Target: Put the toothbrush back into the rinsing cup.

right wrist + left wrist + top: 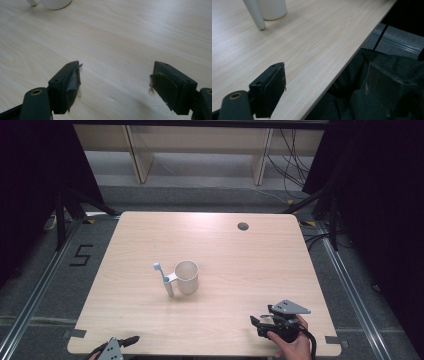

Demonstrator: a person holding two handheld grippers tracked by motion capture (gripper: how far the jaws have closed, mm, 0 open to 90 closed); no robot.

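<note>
The worktop (210, 250) carries one group of things near its middle: a cream cup (187, 276) standing upright, with a toothbrush (164, 279) leaning against its side at the cup's nine o'clock, pale-blue head up and handle foot on the wood. In the left gripper view the same pair sits at eleven o'clock, the cup (273, 8) just behind the handle (255, 13).

Both tools wait at the near edge, well apart from the pair — this looks like the start, before any reach. The right gripper (260, 322) rests at about five o'clock on the worktop, held by a hand (292, 345); its jaws are spread wide, with bare wood between them and nothing gripped. The left gripper (131, 339) sits at seven o'clock on the edge, its jaws also parted and empty — one over the wood, the other past the edge.

The next move, I judge, calls for one gripper to travel toward the centre and line its gap around the slim handle or the cup's wall without tipping either.
</note>
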